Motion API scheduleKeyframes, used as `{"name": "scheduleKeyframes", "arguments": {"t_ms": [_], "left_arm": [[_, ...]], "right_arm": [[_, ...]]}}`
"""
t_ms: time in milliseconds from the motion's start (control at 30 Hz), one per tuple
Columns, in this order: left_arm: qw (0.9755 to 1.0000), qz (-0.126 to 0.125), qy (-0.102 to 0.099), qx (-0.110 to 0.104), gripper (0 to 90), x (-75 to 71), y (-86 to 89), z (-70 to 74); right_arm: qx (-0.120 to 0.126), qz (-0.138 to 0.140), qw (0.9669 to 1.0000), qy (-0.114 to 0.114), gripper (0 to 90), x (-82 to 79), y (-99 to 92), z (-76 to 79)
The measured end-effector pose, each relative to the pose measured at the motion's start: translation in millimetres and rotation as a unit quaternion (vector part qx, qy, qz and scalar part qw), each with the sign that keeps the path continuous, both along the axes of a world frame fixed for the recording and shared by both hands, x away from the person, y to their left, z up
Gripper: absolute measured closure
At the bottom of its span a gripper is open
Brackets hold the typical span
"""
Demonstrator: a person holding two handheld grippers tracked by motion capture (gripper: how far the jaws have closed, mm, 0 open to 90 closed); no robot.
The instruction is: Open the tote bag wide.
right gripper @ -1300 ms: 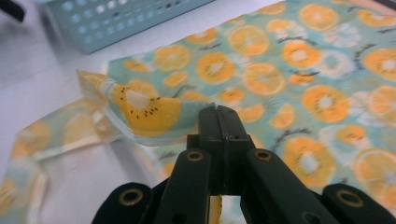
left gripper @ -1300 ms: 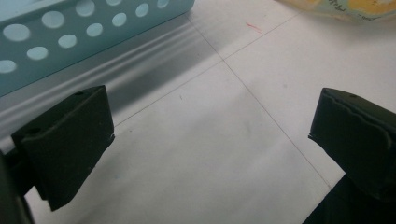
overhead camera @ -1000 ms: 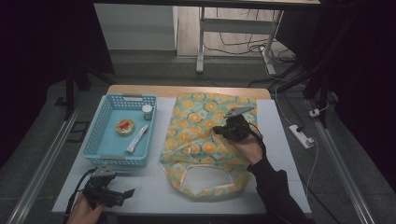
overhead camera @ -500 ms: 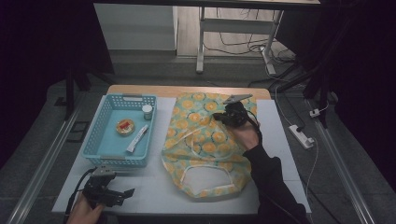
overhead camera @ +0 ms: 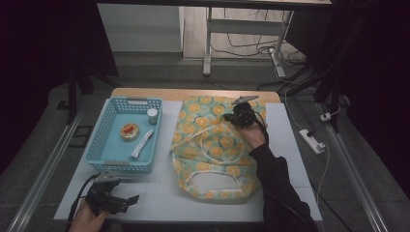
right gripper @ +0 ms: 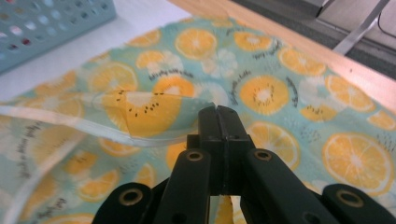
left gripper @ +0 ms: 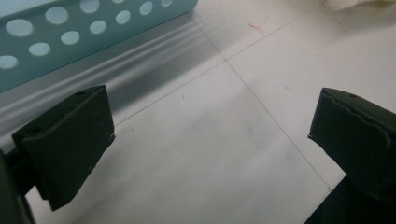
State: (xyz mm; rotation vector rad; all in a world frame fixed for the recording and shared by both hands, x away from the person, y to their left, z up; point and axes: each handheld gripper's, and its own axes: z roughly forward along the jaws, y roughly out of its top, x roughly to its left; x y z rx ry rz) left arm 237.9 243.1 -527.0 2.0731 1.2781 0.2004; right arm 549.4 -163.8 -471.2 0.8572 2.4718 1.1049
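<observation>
Right hand-held gripper (right gripper: 218, 114) pinched closed on a fold of the fruit-print bag (right gripper: 280, 93), high view adds the blue basket (overhead camera: 99, 145), left hand-held gripper (left gripper: 210, 140) gaping over bare surface (left gripper: 224, 140)

Right gripper (overhead camera: 231, 116) reaches far forward on an outstretched arm, jaws pressed together, while the left gripper (overhead camera: 126, 200) sits low and near, jaws spread wide.

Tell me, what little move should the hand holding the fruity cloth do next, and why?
Probably lay the pinched flap flat on the far side. The right gripper is shut on a fold of the orange-print cloth, lifted off the rest, while the left gripper waits open by the blue basket.
</observation>
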Motion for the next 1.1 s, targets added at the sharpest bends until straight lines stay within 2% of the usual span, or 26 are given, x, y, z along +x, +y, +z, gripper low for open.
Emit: {"name": "scheduleKeyframes", "arguments": {"t_ms": [33,67,100,300,400,533,633,667,700,733,933,967,1000,1033,1100], "left_arm": [[1.0,0.0,0.0,0.0,0.1,0.0,-0.1,0.0],[1.0,-0.001,0.0,0.001,0.1,0.1,-0.1,0.0],[1.0,-0.001,-0.001,0.002,0.1,0.0,-0.4,0.0],[1.0,-0.005,-0.004,0.006,0.3,-0.6,-1.4,0.3],[1.0,-0.005,-0.004,0.006,0.3,-0.8,-1.3,0.3],[1.0,-0.004,-0.006,0.005,0.3,-1.3,-1.0,0.7],[1.0,-0.004,-0.008,0.005,0.3,-1.5,-1.0,0.7],[1.0,-0.003,-0.008,0.004,0.3,-1.7,-0.8,0.8],[1.0,-0.003,-0.008,0.004,0.3,-1.8,-0.7,0.9],[0.9999,-0.003,-0.01,0.004,0.3,-2.0,-0.6,1.0],[0.9999,-0.003,-0.011,0.003,0.3,-2.2,-0.6,1.2],[0.9999,-0.003,-0.012,0.003,0.3,-2.2,-0.7,1.2],[0.9999,-0.004,-0.011,0.003,0.3,-2.2,-0.8,1.2],[0.9999,-0.004,-0.011,0.004,0.3,-2.1,-0.9,1.2],[0.9999,-0.005,-0.01,0.004,0.3,-1.9,-0.9,1.2]], "right_arm": [[0.0,0.0,1.0,0.0,89.5,0.0,0.0,0.0],[-0.009,-0.001,0.9999,0.012,89.4,2.0,-0.6,-9.7],[-0.009,-0.001,0.9999,0.012,89.4,2.0,-0.6,-9.7],[-0.047,0.0,0.9984,0.032,88.5,5.7,-1.9,-32.3],[-0.05,0.003,0.998,0.037,85.7,6.4,-2.6,-36.1],[-0.037,0.0,0.9988,0.033,76.2,3.9,-3.5,-29.1],[-0.022,-0.003,0.9995,0.024,65.7,0.7,-5.6,-19.9],[-0.015,-0.002,0.9996,0.022,59.2,-1.3,-7.5,-15.6],[-0.015,-0.002,0.9996,0.022,59.2,-1.3,-7.5,-15.6],[-0.009,0.0,0.9997,0.025,53.7,-3.7,-9.6,-13.0],[-0.005,0.012,0.9991,0.042,43.0,-14.4,-11.7,-8.8],[0.0,0.018,0.9991,0.037,38.6,-19.5,-12.1,-6.2],[0.0,0.018,0.9991,0.037,38.6,-19.5,-12.1,-6.2],[0.005,0.026,0.9985,0.048,33.6,-23.3,-11.6,-4.6],[0.006,0.029,0.9983,0.051,31.0,-25.9,-11.3,-4.2]]}}
